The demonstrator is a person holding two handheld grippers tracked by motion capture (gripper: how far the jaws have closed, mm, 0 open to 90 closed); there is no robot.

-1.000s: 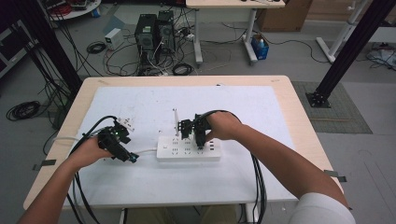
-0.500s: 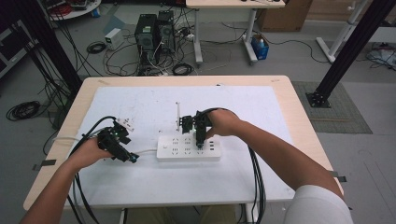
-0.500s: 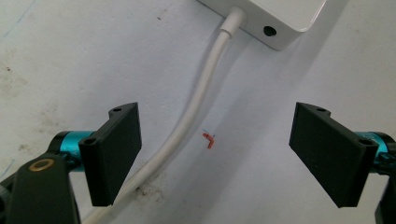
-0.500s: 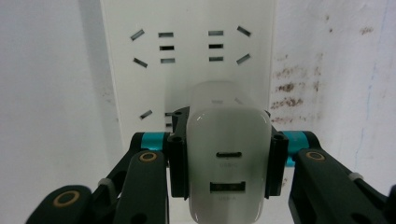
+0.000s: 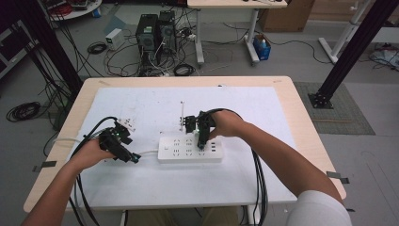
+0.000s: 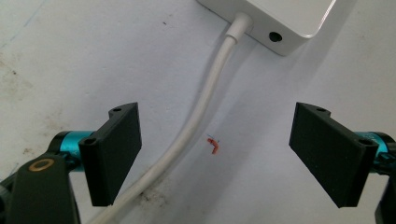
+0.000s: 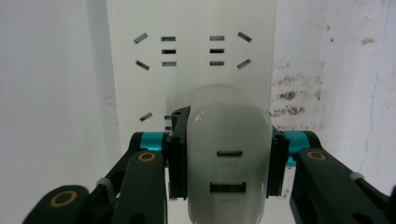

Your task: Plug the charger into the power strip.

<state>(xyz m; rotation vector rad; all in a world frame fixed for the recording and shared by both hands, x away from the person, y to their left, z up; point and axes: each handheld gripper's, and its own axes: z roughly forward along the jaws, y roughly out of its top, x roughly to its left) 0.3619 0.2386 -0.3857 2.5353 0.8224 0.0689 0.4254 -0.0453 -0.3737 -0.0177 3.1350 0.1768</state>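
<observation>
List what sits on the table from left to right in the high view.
Left gripper → white cord → power strip → right gripper, standing on the strip's right part.

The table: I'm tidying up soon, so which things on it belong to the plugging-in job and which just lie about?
In the job:
- white charger, between the right gripper jaws
- power strip
- its cord, under the open left gripper

Lying about:
- small white plug
- thin upright rod
</observation>
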